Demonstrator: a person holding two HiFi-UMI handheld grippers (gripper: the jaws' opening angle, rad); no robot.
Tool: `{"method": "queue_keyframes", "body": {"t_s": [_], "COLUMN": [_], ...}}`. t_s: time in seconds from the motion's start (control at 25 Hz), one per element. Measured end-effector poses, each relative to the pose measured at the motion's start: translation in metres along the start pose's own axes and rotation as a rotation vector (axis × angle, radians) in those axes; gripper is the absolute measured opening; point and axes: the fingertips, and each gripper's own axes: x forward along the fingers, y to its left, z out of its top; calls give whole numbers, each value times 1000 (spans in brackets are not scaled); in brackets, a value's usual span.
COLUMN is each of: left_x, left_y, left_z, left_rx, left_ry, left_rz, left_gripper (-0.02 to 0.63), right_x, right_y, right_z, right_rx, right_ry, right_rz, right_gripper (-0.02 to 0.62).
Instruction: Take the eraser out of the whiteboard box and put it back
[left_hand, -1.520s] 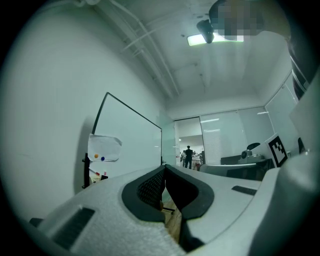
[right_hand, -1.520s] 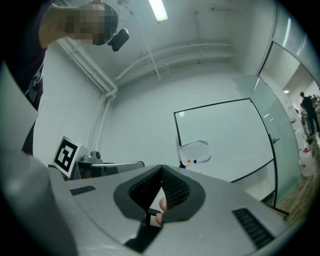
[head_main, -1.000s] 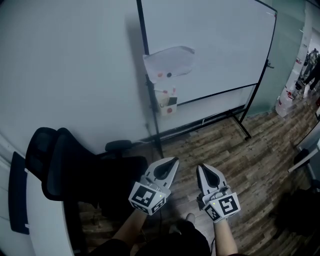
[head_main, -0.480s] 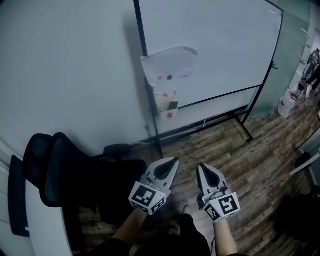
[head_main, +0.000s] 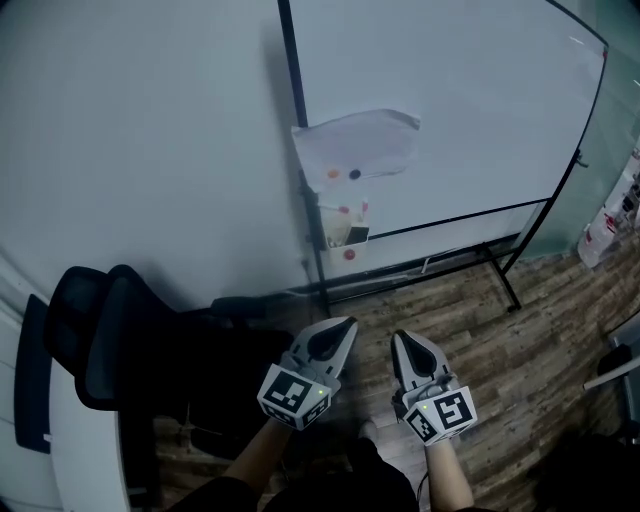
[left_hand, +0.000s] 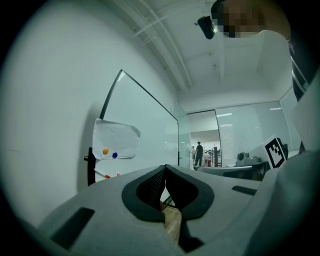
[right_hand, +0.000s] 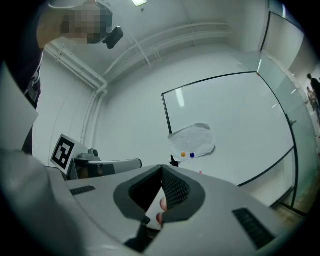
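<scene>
A small white box (head_main: 340, 222) with red dots hangs on the left post of the whiteboard (head_main: 460, 110), below a crumpled paper sheet (head_main: 358, 146) held by magnets. A dark item (head_main: 358, 237) stands in the box; I cannot tell whether it is the eraser. Both grippers are held level over the wood floor, short of the board. My left gripper (head_main: 347, 323) is shut and empty, its tips touching in the left gripper view (left_hand: 165, 166). My right gripper (head_main: 397, 339) is shut too, with nothing in it (right_hand: 162, 168).
A black office chair (head_main: 110, 340) stands at the left, beside a white desk edge (head_main: 85, 450). The whiteboard's stand foot (head_main: 508, 285) reaches out over the wood floor (head_main: 480, 340). A white wall (head_main: 140, 130) lies behind the board.
The whiteboard and its box have come closer and grown larger in the head view. Both grippers moved forward with the person, still side by side and shut.
</scene>
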Motion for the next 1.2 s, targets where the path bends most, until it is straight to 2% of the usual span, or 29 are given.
{"method": "queue_keyframes", "body": {"t_s": [0.36, 0.68, 1.2], "left_x": [59, 85, 133], "left_y": [36, 65, 123], "left_z": [-6, -8, -18], "left_rx": [8, 17, 27], "left_ry": [28, 36, 33], "left_rz": [71, 105, 88], "left_gripper": [5, 5, 5], "right_x": [50, 81, 149], "right_y": [-60, -86, -117], "right_z": [-2, -7, -22], "right_rx": [7, 11, -37], "right_ry": [18, 30, 58], "right_rz": [73, 103, 96], "right_gripper": [3, 3, 3]}}
